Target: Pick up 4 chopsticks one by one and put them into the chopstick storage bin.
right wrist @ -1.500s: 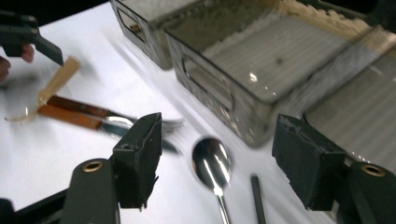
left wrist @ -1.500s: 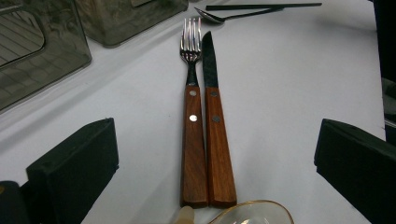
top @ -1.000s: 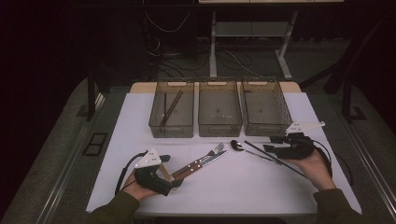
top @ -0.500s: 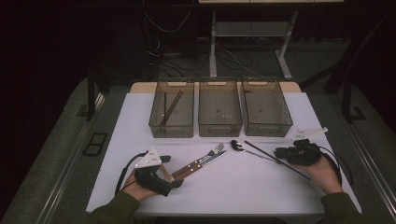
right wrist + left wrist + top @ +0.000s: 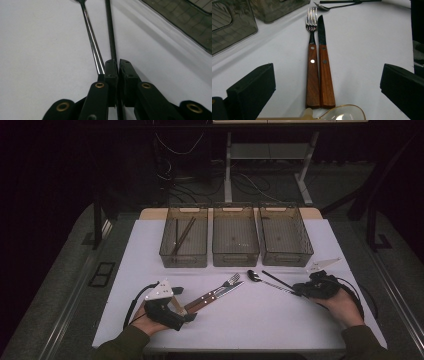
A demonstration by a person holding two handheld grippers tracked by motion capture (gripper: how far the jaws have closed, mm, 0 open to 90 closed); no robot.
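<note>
A person sat at a white bench (image 5: 260,320), a hand-held gripper in each hand, forearms entering over the near edge. Near the near left corner the left gripper (image 5: 187,310) rested on the bench with its jaws spread wide and nothing between them; in the left gripper view the two black jaws stood far apart on either side of a wooden-handled fork (image 5: 312,67) and a wooden-handled knife (image 5: 324,70). Fork and knife lay touching, side by side, handles toward that gripper and tips toward the far edge. A clear glass spoon-shaped piece (image 5: 342,115) sat just short of the handle ends.

Along the far edge stood three clear plastic bins in a row. The left bin (image 5: 184,257) held two dark chopsticks (image 5: 183,236); the middle bin (image 5: 235,260) and the right bin (image 5: 285,260) looked empty.

Right of the knife tip, a metal spoon (image 5: 256,277) lay with its bowl toward the bench's middle. Beside it a single black chopstick (image 5: 276,281) ran toward the right gripper (image 5: 298,292), near the right edge. In the right gripper view the jaws were pressed together on the chopstick's (image 5: 110,37) near end, while the spoon's shiny handle (image 5: 93,45) passed just beside the jaws; whether it was also pinched could not be told.
</note>
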